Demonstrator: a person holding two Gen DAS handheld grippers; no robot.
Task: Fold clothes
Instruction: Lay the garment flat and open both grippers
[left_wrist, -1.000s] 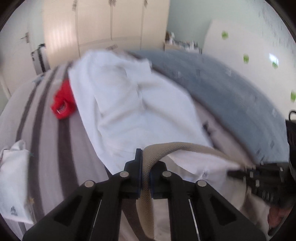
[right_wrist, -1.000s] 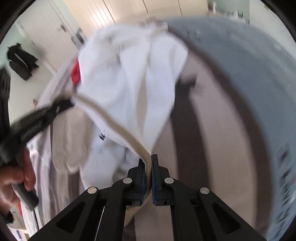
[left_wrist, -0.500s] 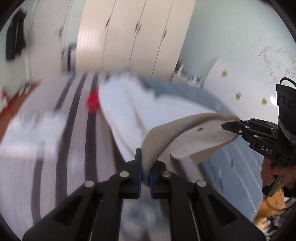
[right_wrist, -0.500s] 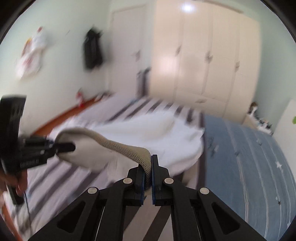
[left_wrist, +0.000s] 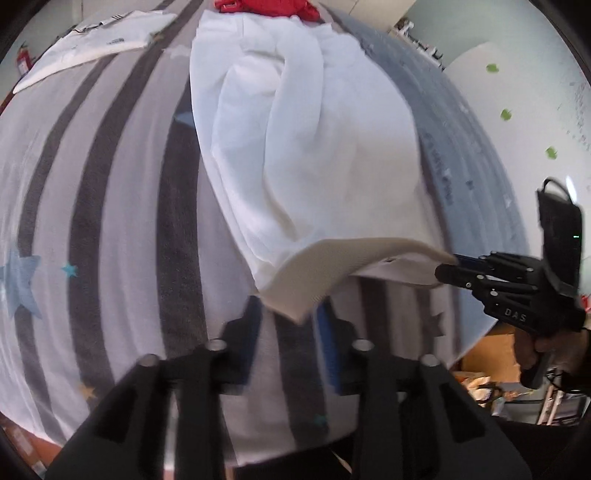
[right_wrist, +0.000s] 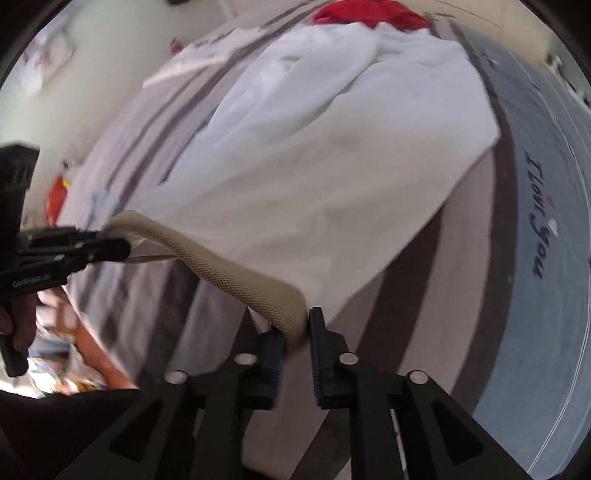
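2 grippers let go of a white garment's waistband over a striped bed

The white garment (left_wrist: 306, 147) lies spread on the striped bedspread (left_wrist: 110, 206), a red garment (right_wrist: 369, 16) at its far end. The beige mesh waistband (right_wrist: 236, 280) arcs between the left gripper (left_wrist: 291, 314) and right gripper (right_wrist: 297, 328); both jaws are opening, pads apart, the band's ends loose between them.

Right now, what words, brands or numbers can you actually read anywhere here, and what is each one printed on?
"I love you": on the blue blanket, in dark script.
"DAS": on the right gripper, on its black body.
"GenRobot" and a blurred ending: on the left gripper, on its body.
Small print on the folded white cloth: too blurred to read.
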